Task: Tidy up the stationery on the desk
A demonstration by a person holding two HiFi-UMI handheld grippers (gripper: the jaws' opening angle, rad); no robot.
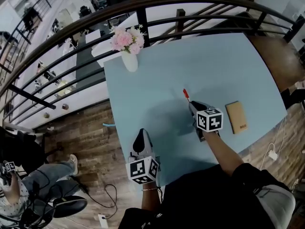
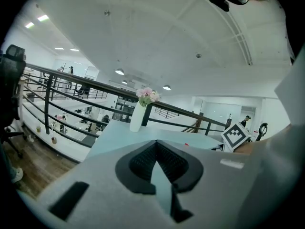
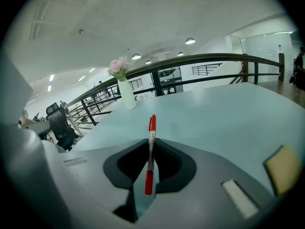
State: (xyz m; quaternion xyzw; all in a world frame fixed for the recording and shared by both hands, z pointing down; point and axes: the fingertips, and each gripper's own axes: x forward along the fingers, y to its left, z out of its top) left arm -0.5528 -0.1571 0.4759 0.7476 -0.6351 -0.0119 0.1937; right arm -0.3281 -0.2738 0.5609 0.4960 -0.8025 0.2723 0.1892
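Note:
A red marker pen (image 3: 151, 151) is pinched between the jaws of my right gripper (image 3: 150, 144) and points forward, its red cap sticking out over the light blue desk (image 1: 214, 66). In the head view the pen (image 1: 186, 93) shows just beyond the right gripper (image 1: 191, 103), above the middle of the desk. A tan notepad (image 1: 236, 117) lies flat to the right of that gripper, also seen as a tan notepad (image 3: 284, 168) at the right edge. My left gripper (image 1: 141, 134) hangs over the desk's near left edge, jaws together and holding nothing (image 2: 156, 149).
A white vase of pink flowers (image 1: 128, 49) stands at the desk's far left corner. A dark curved railing (image 1: 157, 13) runs behind the desk. Wooden floor (image 1: 86, 132) lies off the left edge, with a seated person's legs (image 1: 47, 171) and cables there.

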